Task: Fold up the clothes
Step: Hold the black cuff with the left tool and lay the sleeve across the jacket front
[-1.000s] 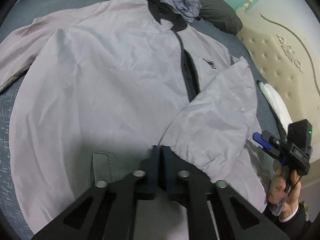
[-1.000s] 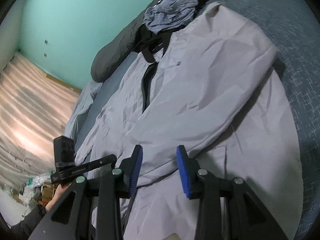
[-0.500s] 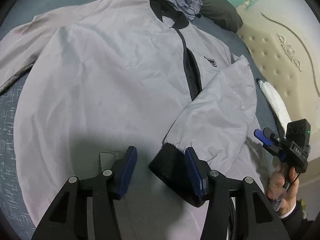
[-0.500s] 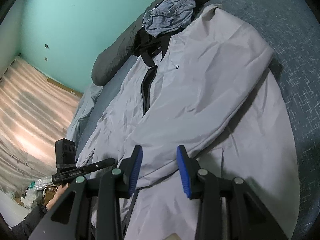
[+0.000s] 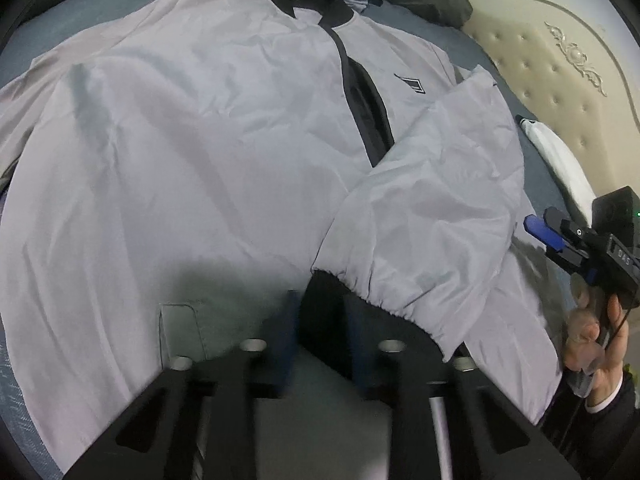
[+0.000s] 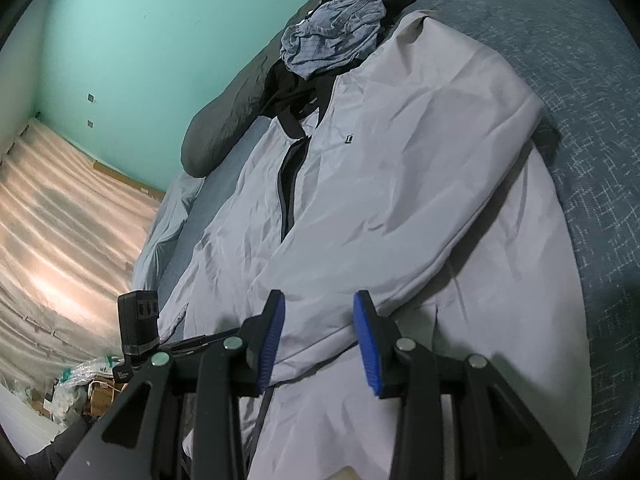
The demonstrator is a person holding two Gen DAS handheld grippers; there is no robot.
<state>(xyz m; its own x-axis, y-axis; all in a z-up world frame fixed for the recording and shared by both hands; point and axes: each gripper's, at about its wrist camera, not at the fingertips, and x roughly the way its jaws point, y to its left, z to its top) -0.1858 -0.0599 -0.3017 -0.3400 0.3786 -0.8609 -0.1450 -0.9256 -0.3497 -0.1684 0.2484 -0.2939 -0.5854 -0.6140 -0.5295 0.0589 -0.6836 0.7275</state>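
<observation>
Jacket [image 5: 200,152] is spread on the bed [image 6: 580,80], 1 sleeve [image 5: 432,216] folded across its front. Its black cuff [image 5: 320,304] sits between the parted left gripper [image 5: 318,344]. The right gripper [image 6: 318,336] is held agape.

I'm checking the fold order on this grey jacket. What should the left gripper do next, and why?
Probably let go of the cuff and move to the other sleeve. The left gripper has its blurred fingers around the dark cuff, one sleeve already lies across the jacket, and the other is still spread out.
</observation>
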